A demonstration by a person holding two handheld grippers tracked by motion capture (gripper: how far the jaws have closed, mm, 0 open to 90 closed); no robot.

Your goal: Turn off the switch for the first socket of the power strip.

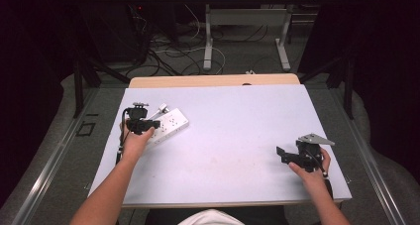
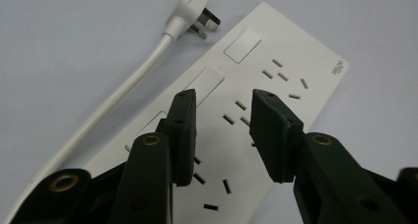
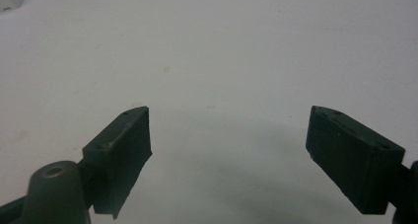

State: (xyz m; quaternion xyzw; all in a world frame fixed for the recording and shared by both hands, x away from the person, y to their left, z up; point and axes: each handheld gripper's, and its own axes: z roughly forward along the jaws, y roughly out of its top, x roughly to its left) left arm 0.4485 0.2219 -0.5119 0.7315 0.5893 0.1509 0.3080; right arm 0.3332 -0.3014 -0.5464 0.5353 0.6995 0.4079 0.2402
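Fingers (image 2: 183,135) of the left gripper (image 2: 222,135) stand narrowly parted above the white power strip (image 2: 276,86), pads clear of its face. Its cable (image 2: 123,93) and plug (image 2: 197,7) lie beside it at the table's (image 1: 233,131) left. Right gripper (image 3: 229,157) jaws stand wide apart over bare tabletop, holding nothing.
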